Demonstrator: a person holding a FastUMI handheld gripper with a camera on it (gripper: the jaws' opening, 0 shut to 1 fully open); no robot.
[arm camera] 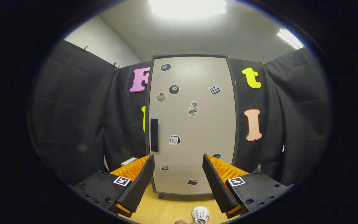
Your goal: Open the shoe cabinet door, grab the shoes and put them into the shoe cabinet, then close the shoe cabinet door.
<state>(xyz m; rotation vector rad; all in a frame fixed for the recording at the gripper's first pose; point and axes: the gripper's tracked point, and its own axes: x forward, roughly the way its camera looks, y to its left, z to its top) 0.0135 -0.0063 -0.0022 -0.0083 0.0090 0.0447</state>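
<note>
Fingers: we see the gripper (177, 183) spread wide with nothing between its fingers (141, 183).
Shoe cabinet (194, 124): we find it upright on the tabletop (169, 208), straight beyond the fingers, against the black cloth wall (82, 124).
Door (197, 146): closed, pale, dotted with stickers (192, 109).
Handle (154, 135): dark, vertical, along the door's left edge.
Shoe (200, 214): we make out a small white one on the tabletop, close in between the fingers.

Shoe (200, 214) before shoe cabinet (193, 124), between tongs (177, 180)
</note>
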